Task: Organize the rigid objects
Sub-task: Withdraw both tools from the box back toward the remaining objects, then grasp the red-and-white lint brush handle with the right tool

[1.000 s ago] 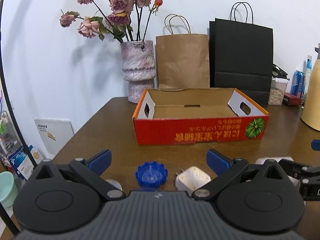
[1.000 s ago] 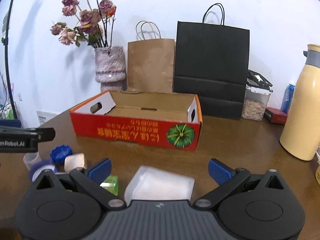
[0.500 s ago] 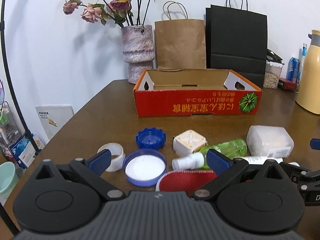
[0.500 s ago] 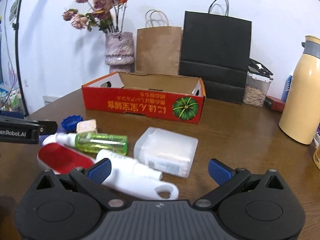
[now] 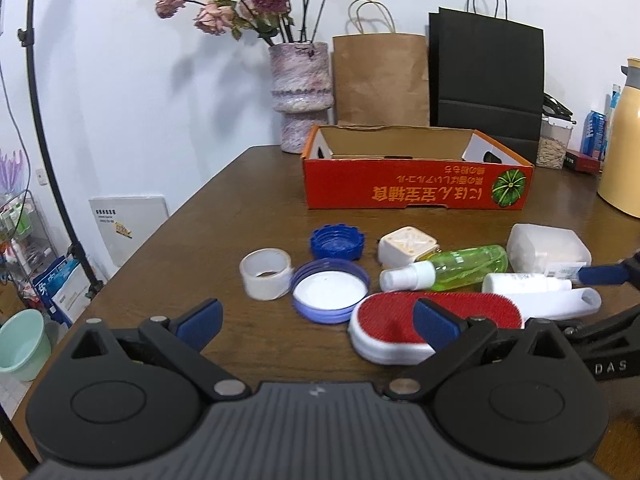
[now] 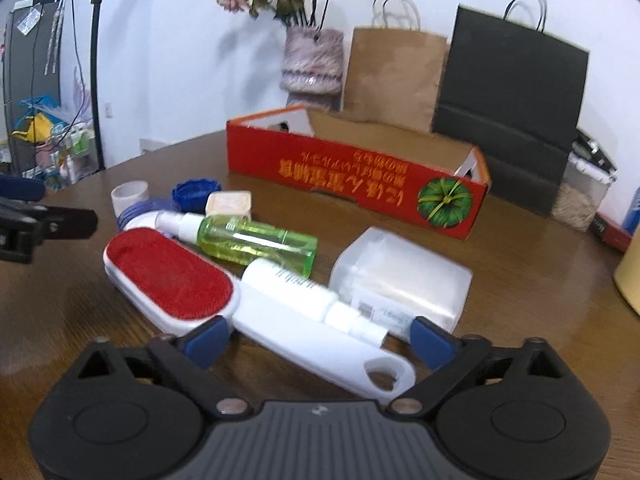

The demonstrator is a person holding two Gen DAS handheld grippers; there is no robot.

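Right hand-held gripper (image 6: 316,338), jaws closing around the lint brush (image 6: 224,292), pads clear; left hand-held gripper (image 5: 316,322) apart; box (image 6: 352,172) at 12 o'clock.

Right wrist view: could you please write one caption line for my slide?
Right gripper, jaws closing but still apart, straddles the white handle of a red lint brush among bottles before an empty red cardboard box.
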